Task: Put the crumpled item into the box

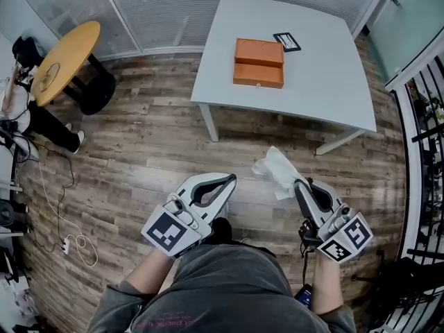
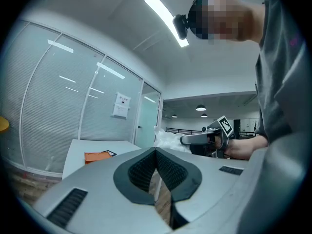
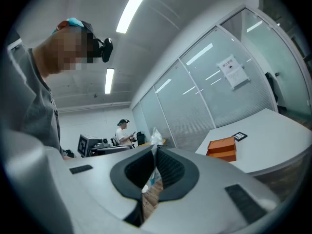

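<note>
At lower right, the right gripper (image 1: pixel 300 184) clamps the crumpled item (image 1: pixel 276 168); the left gripper (image 1: pixel 231 180) beside it is closed and empty.

A white surface (image 1: pixel 312 75) fills the upper centre of the head view, with a flat black item (image 1: pixel 287 41) lying near its far edge. A round yellow table (image 1: pixel 66 61) on a dark base stands at upper left. The wooden floor (image 1: pixel 139 151) spreads across the middle. A white cable (image 1: pixel 52 200) trails down the left edge to a power strip (image 1: pixel 66 246). Slatted blinds (image 1: pixel 159 9) run along the top, and a black railing (image 1: pixel 427 137) lines the right edge. A paper notice (image 2: pixel 121 106) hangs on the glass wall. A distant person (image 3: pixel 123 130) stands at centre left of the right gripper view.
</note>
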`<action>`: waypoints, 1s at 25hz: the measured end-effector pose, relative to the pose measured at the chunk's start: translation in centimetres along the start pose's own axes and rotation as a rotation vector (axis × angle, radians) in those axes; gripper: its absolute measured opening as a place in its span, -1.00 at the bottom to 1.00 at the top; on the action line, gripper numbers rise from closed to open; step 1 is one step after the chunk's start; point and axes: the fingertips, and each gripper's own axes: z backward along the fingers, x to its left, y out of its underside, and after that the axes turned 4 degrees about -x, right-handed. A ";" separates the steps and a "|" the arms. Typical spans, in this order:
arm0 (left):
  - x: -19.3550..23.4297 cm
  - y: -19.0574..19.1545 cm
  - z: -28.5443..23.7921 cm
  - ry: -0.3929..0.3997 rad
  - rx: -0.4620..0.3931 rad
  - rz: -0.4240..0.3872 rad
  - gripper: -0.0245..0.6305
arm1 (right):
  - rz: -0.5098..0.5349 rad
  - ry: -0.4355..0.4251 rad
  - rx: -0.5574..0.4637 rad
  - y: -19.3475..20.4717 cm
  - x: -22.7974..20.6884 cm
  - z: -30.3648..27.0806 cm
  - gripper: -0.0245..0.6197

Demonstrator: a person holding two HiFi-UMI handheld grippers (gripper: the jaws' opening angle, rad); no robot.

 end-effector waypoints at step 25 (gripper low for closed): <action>15.8 -1.0 -0.6 0.082 -0.020 0.029 -0.89 | 0.019 0.067 0.029 -0.8 -2.4 -15.9 -0.91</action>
